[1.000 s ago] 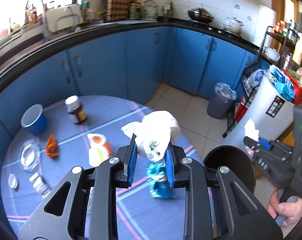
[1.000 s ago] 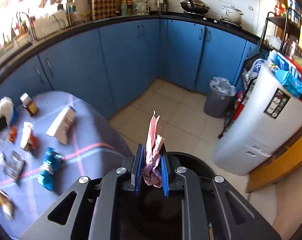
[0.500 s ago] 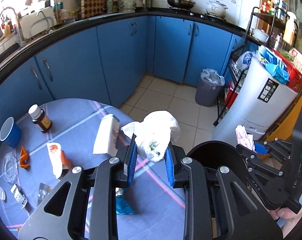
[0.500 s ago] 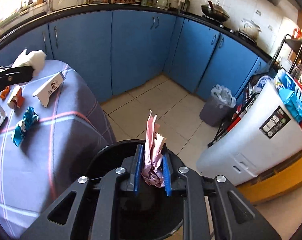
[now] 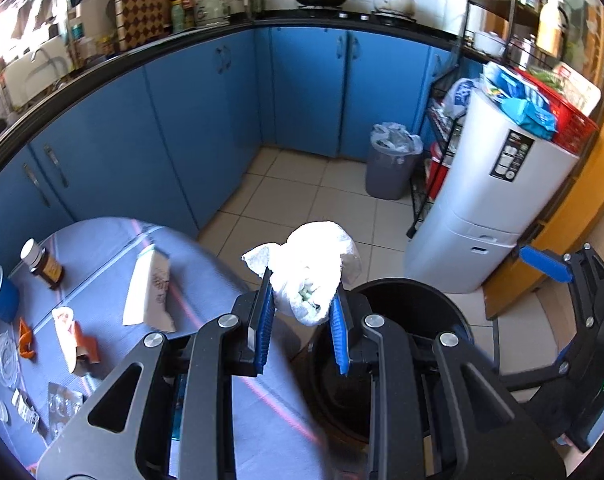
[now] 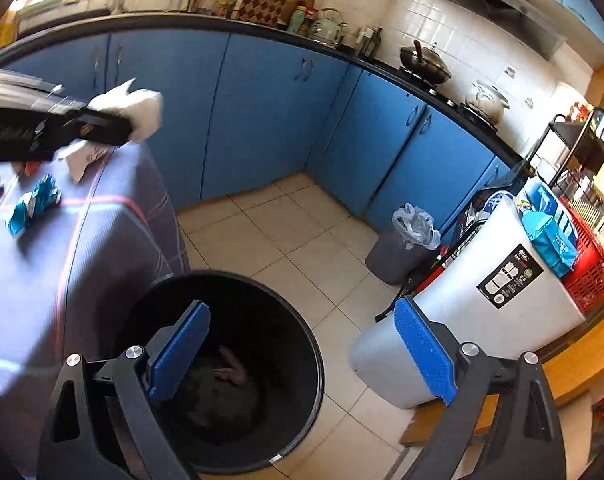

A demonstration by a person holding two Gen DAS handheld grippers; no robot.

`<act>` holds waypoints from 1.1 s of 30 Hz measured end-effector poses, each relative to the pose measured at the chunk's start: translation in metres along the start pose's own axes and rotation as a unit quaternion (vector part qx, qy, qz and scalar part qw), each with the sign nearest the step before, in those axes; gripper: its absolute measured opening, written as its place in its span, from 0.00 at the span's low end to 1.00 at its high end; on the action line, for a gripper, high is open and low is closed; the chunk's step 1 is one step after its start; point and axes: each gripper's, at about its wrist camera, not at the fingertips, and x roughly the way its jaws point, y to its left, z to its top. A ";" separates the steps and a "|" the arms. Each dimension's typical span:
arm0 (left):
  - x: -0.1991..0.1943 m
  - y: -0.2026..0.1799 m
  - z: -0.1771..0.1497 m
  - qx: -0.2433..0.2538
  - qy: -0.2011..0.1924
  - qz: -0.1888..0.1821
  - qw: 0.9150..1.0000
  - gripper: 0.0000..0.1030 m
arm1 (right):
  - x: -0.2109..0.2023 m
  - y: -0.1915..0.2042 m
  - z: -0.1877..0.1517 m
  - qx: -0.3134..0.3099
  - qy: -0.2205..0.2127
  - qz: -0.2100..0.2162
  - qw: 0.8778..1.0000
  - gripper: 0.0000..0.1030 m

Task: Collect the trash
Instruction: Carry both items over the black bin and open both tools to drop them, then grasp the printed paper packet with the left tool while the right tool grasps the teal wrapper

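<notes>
Now the right gripper point(image 6: 302, 360) is hanging with jaws just sprung wide and empty over the black bin point(image 6: 294, 432) at lower centre, while the left gripper point(image 5: 300, 328), clamping the white wad point(image 5: 309, 280), is wanting to clear the rim before letting go.

The left gripper point(image 5: 302, 320) is clamping a crumpled white tissue point(image 5: 307, 270) between its blue fingers point(image 5: 260, 330), hanging over the edge of the blue surface point(image 5: 114, 264) beside a black bin point(image 5: 441, 300). The right gripper point(image 5: 561, 320) is showing at the right edge, its fingers spread wide with nothing between them.
</notes>
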 end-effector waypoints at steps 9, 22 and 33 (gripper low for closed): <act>0.006 -0.039 0.011 0.031 0.009 -0.034 0.999 0.38 | -0.009 -0.019 -0.020 0.013 0.005 -0.005 1.000 0.88; -0.023 -0.017 0.010 0.006 -0.039 0.002 0.999 0.97 | -0.019 -0.003 -0.012 0.019 -0.007 0.025 0.999 0.88; -0.087 0.089 -0.047 -0.060 -0.047 0.089 0.993 0.97 | -0.034 0.090 0.035 -0.037 -0.071 0.115 0.990 0.88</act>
